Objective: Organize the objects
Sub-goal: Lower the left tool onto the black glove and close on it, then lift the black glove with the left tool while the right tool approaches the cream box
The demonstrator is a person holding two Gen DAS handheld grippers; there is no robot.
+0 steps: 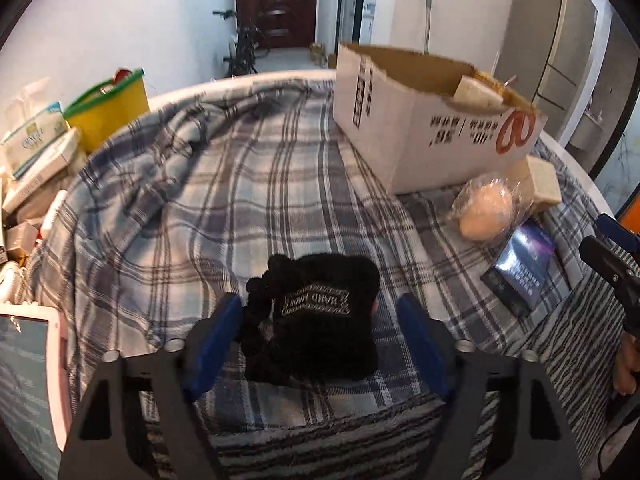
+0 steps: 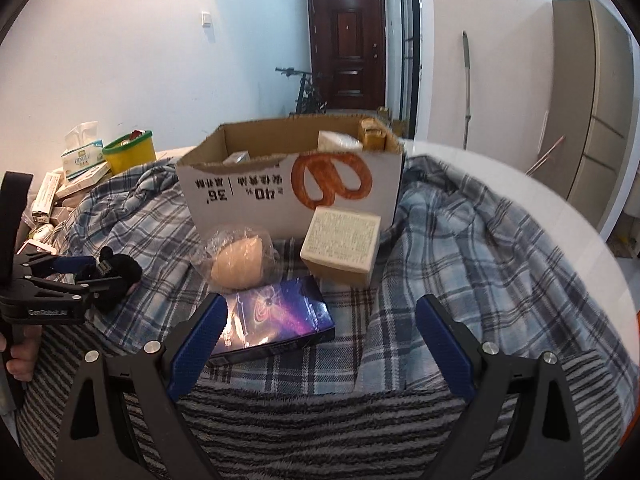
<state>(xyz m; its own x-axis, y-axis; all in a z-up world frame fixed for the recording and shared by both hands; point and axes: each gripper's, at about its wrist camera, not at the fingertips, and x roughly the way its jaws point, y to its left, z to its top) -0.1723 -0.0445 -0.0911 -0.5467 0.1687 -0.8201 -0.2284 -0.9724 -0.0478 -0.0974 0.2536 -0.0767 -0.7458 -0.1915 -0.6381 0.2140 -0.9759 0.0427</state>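
A black knitted pouch with a "HAND MADE" label lies on the plaid blanket between the open fingers of my left gripper; neither pad clearly touches it. In the right wrist view the left gripper shows at the left around the pouch. My right gripper is open and empty, with a purple galaxy-print box just ahead of its left finger. Beyond lie a bagged beige round object and a cream box. An open cardboard box holding a few items stands behind them.
A yellow tub with a green rim, a tissue box and piled cartons crowd the left side. A pink-framed tablet lies at the near left. A striped grey cloth covers the near edge. A hallway, door and bicycle are behind.
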